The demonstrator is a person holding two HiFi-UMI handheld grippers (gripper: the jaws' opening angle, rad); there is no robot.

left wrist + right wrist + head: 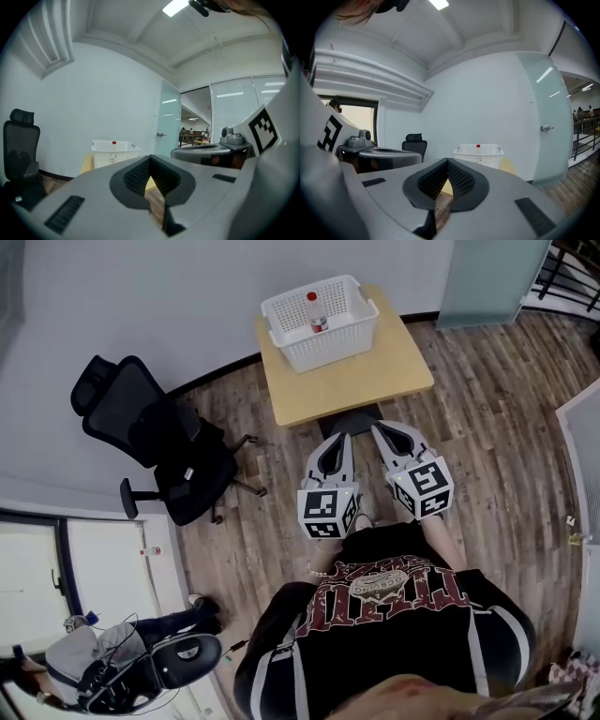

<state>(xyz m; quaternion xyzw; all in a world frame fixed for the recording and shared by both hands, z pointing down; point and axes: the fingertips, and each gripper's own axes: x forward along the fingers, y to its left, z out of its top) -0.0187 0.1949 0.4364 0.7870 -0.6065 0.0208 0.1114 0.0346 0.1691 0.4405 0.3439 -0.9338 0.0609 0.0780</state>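
I hold both grippers side by side in front of my body, over the wooden floor just short of a small wooden table (356,381). My left gripper (336,441) is shut with its jaws meeting at the tip and nothing between them, as the left gripper view (150,157) also shows. Beside it, my right gripper (384,432) is likewise shut and empty (447,160). A white plastic basket (345,337) stands on the far part of the table. In it is a clear bottle (317,313) with a red cap. Both gripper views face the basket (112,153) (480,155) from a distance.
A black office chair (159,442) stands left of the table against the white wall. A second chair (141,662) loaded with bags sits at the lower left. A frosted glass door (548,117) lies to the right, and a white panel (583,474) at the right edge.
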